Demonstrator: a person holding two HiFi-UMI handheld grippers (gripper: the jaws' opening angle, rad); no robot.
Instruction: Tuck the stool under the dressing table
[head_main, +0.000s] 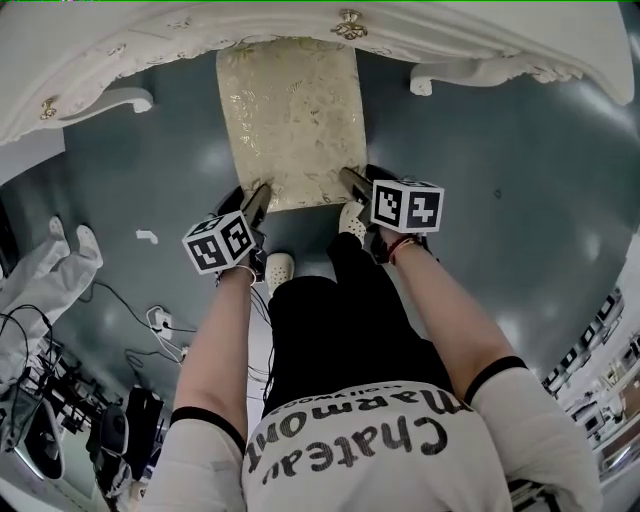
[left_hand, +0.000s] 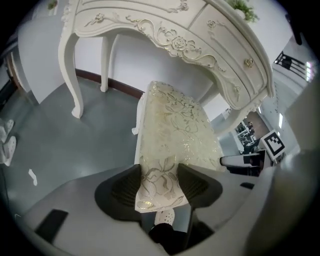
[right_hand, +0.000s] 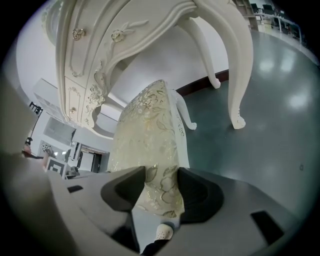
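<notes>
Your left gripper (head_main: 257, 198) and right gripper (head_main: 354, 184) each clamp a near corner of the stool (head_main: 290, 110), its far end under the dressing table (head_main: 150, 40); both arms reach forward, angled down.

Place: a lab or studio hall with a bedroom corner staged in it, rather than a lived-in home.
Floor: a glossy grey-green floor (head_main: 500, 250), bare and reflecting ceiling lights, as in a work hall.
Staged furniture: an ornate white dressing table (left_hand: 175, 40) with carved scrolls and brass knobs, and a gold-patterned stool (head_main: 292, 120), standing alone by a plain white wall (left_hand: 125, 65) with a dark baseboard (left_hand: 120, 86).
Cables: loose cables (head_main: 125, 300) and a white plug adapter (head_main: 160, 320) lie on the floor.
Equipment: dark gear (head_main: 115, 430) crowds one side.
Background: rows of desks or racks (right_hand: 272, 17) across the open hall, too small to tell apart.
</notes>
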